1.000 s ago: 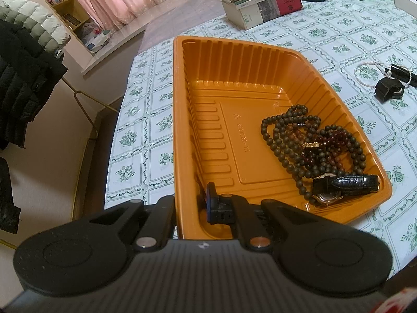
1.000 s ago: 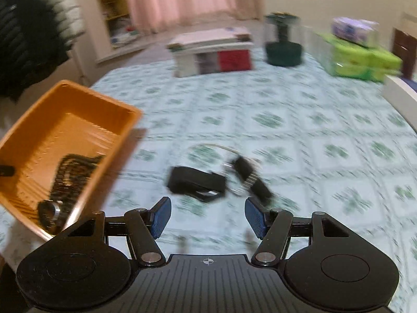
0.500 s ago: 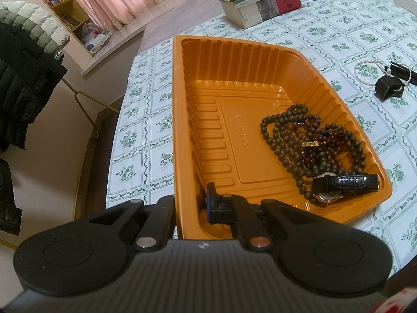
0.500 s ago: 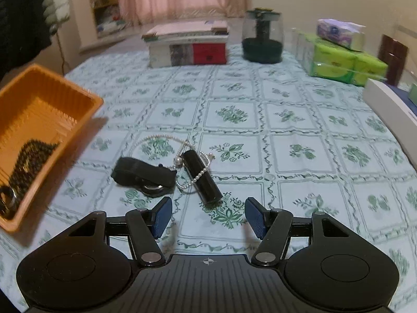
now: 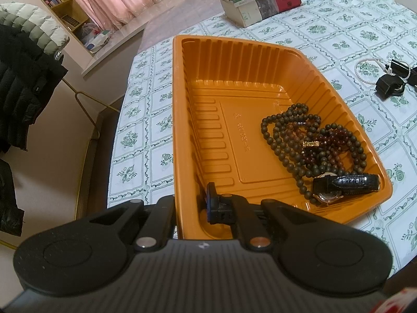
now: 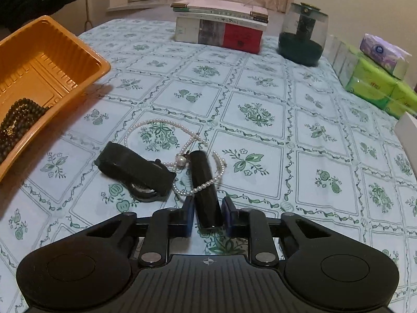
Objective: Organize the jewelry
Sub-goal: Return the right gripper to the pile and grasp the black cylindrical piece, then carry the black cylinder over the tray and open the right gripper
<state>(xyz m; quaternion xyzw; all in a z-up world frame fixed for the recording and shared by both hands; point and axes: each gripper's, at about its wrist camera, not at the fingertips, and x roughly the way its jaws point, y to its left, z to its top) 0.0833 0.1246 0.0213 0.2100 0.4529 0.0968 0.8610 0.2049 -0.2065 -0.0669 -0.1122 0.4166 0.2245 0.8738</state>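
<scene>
A: Right fingers?
B: Just been closing; the black watch strap lies between them on the desk.
A: Left?
B: Left fingers pinch the orange tray wall.

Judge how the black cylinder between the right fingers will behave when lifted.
The black cylinder looks rigid and glossy, so it may slip or roll if gripped loosely. The pearl strand drapes across it, so lifting probably drags that floppy strand along. The right gripper has just been closing around its near end.
</scene>
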